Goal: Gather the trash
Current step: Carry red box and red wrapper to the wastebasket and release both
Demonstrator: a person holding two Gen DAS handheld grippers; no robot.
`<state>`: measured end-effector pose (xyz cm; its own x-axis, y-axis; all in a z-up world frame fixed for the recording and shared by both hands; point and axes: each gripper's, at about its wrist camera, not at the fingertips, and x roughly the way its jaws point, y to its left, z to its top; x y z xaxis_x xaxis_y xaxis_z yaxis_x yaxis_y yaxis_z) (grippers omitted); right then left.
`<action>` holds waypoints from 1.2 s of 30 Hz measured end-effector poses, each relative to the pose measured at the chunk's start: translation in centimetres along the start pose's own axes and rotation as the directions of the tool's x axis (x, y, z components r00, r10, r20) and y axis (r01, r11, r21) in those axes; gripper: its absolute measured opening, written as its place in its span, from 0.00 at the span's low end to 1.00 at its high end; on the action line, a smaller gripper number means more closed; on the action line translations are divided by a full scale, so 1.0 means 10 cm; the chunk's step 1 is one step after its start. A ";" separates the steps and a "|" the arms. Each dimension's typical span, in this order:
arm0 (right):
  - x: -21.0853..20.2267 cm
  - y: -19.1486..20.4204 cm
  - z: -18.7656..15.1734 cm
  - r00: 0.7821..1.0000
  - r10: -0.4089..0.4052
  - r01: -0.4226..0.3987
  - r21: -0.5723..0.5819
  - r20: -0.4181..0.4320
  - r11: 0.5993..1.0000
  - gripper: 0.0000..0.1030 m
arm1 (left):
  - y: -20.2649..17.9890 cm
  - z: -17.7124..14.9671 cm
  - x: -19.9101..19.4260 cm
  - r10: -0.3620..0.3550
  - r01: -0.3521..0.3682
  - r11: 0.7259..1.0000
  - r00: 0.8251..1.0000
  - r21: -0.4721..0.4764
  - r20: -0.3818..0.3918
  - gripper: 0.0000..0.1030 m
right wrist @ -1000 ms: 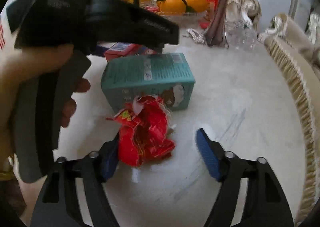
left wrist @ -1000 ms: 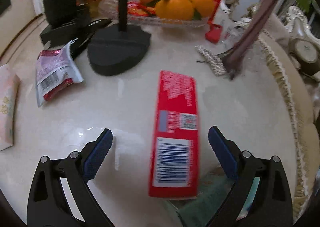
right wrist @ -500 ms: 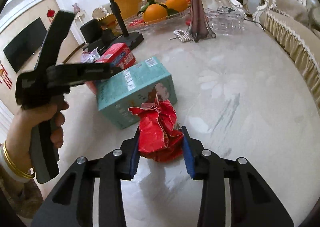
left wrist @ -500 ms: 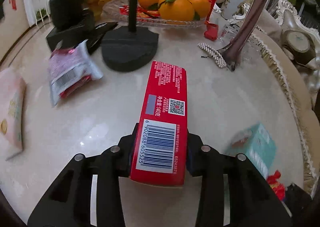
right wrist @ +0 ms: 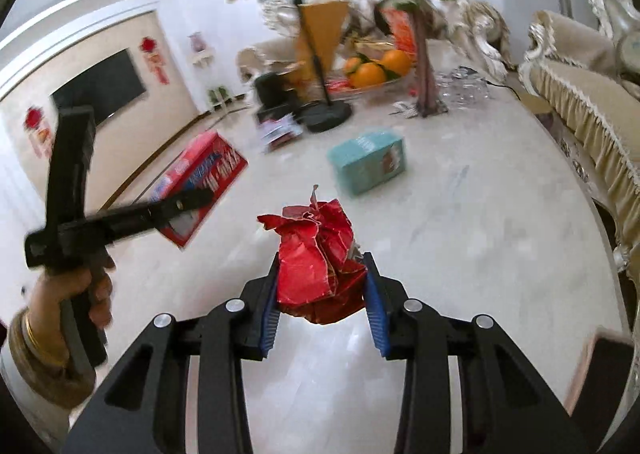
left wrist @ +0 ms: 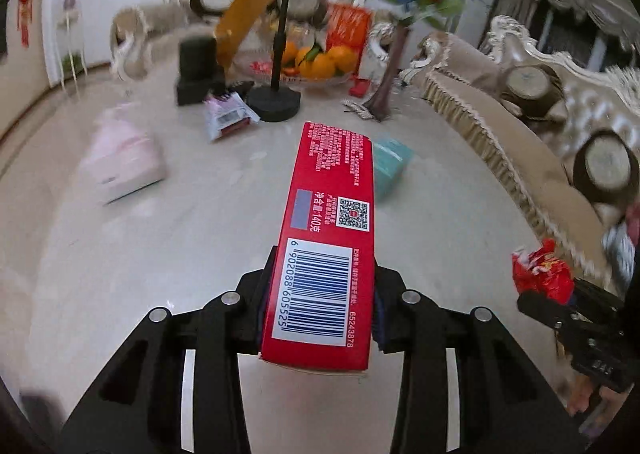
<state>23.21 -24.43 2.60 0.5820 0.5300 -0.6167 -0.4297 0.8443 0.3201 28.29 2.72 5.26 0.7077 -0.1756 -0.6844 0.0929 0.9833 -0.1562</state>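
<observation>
Carry-off step: L gripper (left wrist: 320, 306) pinches red box (left wrist: 332, 221), R gripper (right wrist: 322, 290) pinches crumpled wrapper (right wrist: 320, 254), both clear of the table (right wrist: 480, 234); next, find a bin.

Two grippers are showing: the left gripper (left wrist: 320, 302) and the right gripper (right wrist: 322, 290). One red box (left wrist: 332, 221) is sitting in the left claw, one crumpled red wrapper (right wrist: 320, 262) in the right. Beyond the claws, one teal box (right wrist: 370, 161), one pink pack (left wrist: 124, 161) and one purple-white packet (left wrist: 228, 117) are lying.

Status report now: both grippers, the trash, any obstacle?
Left gripper shut on red box. Right gripper shut on crumpled red wrapper. Teal box on table. No obstacle seen.
</observation>
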 end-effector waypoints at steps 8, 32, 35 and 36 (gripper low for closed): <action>-0.65 0.32 -1.15 0.992 0.107 -0.101 0.084 -0.068 0.991 0.34 | -0.32 -1.13 -1.13 0.116 -0.121 0.990 0.991 0.073 0.073 0.37; 0.25 0.75 -2.62 0.843 -0.027 -0.025 -0.090 -0.537 0.996 0.34 | -0.50 -3.32 -0.91 0.110 -0.092 0.993 0.939 0.071 -0.325 0.37; 0.47 0.69 -2.74 0.816 -0.045 -0.014 -0.099 -0.576 0.995 0.35 | -0.44 -3.52 -0.67 0.061 -0.052 0.998 0.915 0.035 -0.399 0.39; 0.52 0.67 -2.76 0.812 -0.045 -0.014 -0.096 -0.582 0.995 0.35 | -0.42 -3.59 -0.59 0.054 -0.048 0.999 0.902 0.025 -0.428 0.47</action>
<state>4.26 -18.17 -18.32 0.0903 0.3464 -0.9337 -0.5020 0.8256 0.2577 -1.46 -2.09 -15.63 0.3437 -0.1255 -0.9307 0.0764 0.9915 -0.1055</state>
